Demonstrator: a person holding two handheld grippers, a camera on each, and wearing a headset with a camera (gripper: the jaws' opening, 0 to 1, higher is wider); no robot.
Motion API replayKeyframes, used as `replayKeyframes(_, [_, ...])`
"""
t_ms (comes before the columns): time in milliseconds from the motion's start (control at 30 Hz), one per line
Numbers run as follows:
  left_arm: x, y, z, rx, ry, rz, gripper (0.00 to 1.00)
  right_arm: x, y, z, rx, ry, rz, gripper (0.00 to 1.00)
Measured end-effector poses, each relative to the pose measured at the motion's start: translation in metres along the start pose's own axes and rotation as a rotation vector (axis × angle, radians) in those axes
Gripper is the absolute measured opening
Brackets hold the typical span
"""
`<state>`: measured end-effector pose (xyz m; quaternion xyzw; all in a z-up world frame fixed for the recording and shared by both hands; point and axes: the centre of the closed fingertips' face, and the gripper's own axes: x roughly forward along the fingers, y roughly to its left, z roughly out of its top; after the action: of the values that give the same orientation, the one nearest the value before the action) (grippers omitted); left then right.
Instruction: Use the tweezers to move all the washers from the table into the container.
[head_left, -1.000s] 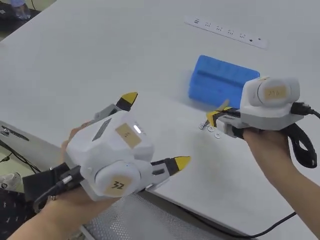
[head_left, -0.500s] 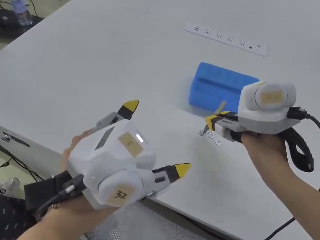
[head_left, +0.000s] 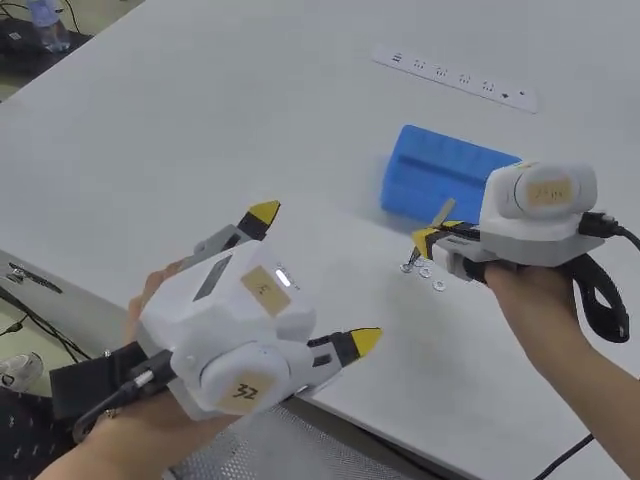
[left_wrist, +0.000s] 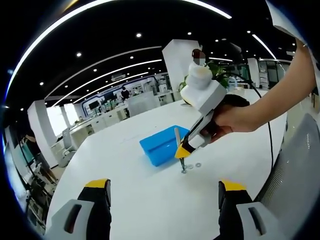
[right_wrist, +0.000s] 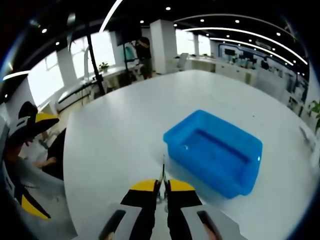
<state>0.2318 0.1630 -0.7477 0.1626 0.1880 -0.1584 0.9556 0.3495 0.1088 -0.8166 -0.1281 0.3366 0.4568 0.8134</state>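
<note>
My right gripper (head_left: 424, 240) is shut on thin metal tweezers (head_left: 411, 258). Their tip points down onto the white table among three small washers (head_left: 426, 271). The left gripper view shows the same tweezers (left_wrist: 183, 166) touching down by the washers (left_wrist: 198, 164). The blue container (head_left: 450, 175) lies just behind them, open side up; its hollow (right_wrist: 215, 150) looks bare. In its own view the right gripper (right_wrist: 162, 187) has its jaws pressed together on the tweezers (right_wrist: 163, 172). My left gripper (head_left: 313, 276) is held open at the near table edge, with nothing in it (left_wrist: 164, 187).
A white power strip (head_left: 455, 77) lies at the far side of the table. The table's near edge (head_left: 60, 265) runs below my left hand. A black cable (head_left: 560, 450) trails from the right gripper. The left gripper's yellow tips (right_wrist: 30, 125) show at the left.
Hardly anything differs beyond a small shift of the head camera. The right gripper keeps the tweezers' tip at the washers, and the left gripper stays open in place.
</note>
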Motion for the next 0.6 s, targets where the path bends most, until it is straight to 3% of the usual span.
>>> replayKeyframes(600, [0.0003, 0.0011, -0.0001, 0.003, -0.002, 0.008, 0.90, -0.0023, 0.0063, -0.0037, -0.033, -0.002, 0.007, 0.03])
